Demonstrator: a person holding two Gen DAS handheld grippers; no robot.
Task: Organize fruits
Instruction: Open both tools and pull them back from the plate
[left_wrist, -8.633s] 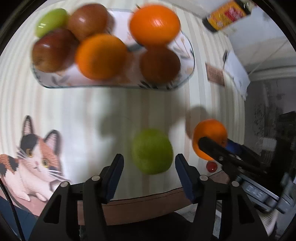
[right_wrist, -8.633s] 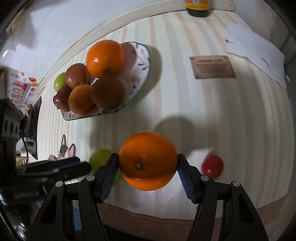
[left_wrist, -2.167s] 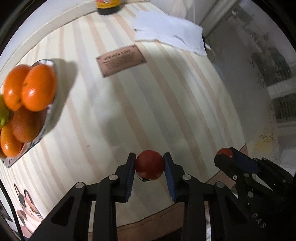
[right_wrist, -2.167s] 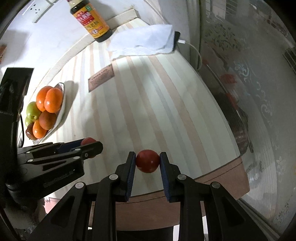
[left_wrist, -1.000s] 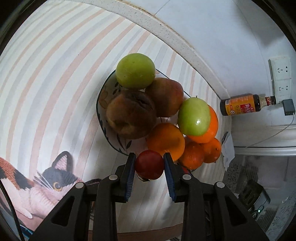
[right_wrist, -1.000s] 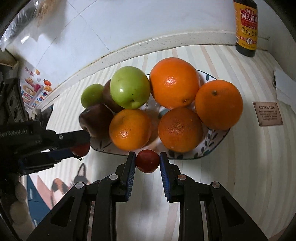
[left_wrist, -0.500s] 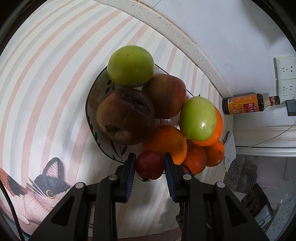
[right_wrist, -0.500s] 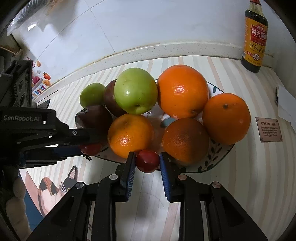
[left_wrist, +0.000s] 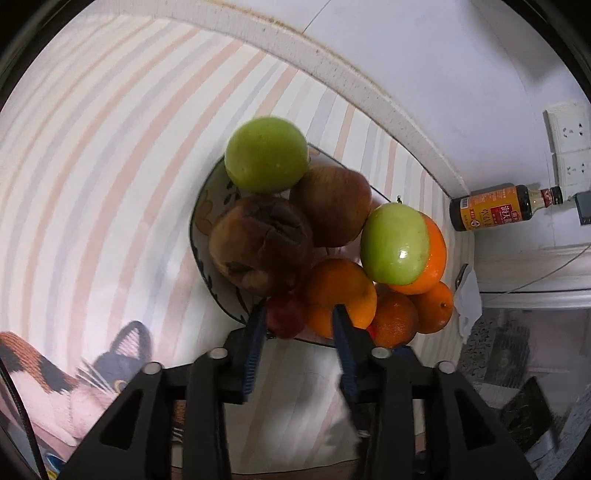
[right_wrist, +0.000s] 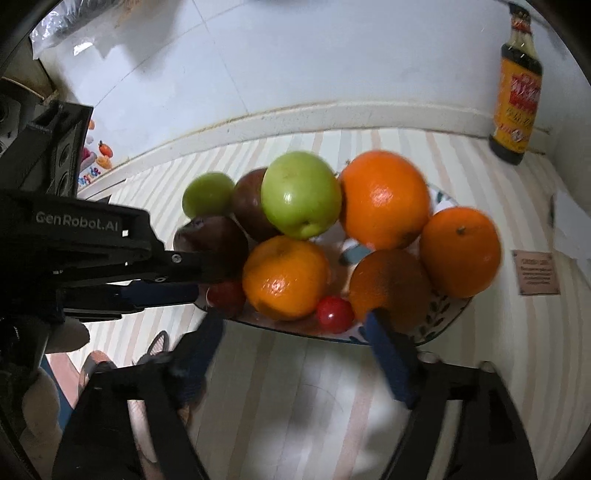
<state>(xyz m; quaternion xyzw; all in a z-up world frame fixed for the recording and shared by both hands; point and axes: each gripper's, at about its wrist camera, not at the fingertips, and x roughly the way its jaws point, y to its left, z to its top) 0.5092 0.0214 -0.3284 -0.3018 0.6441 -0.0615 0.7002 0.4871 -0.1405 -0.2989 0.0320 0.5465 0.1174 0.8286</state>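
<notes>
A patterned plate (left_wrist: 197, 236) (right_wrist: 439, 314) holds a heap of green apples, dark red apples and oranges. My left gripper (left_wrist: 299, 325) is at the plate's near rim, its jaws opening. A small red fruit (left_wrist: 286, 319) sits between them beside the left pad, and the right pad is clear of it. My right gripper (right_wrist: 295, 332) also has its jaws opening, wide apart. Its small red fruit (right_wrist: 334, 314) lies free on the plate between two oranges. In the right wrist view the left gripper (right_wrist: 207, 280) reaches in from the left, over the other red fruit (right_wrist: 225, 295).
A soy sauce bottle (right_wrist: 517, 96) (left_wrist: 495, 212) stands against the tiled wall behind the plate. A brown card (right_wrist: 535, 271) lies to the right. A cat picture (left_wrist: 55, 376) marks the striped mat near the table's front edge.
Both grippers' jaws have spread apart and let go of the small red fruits, which now rest at the plate's near edge. The hands have barely moved.
</notes>
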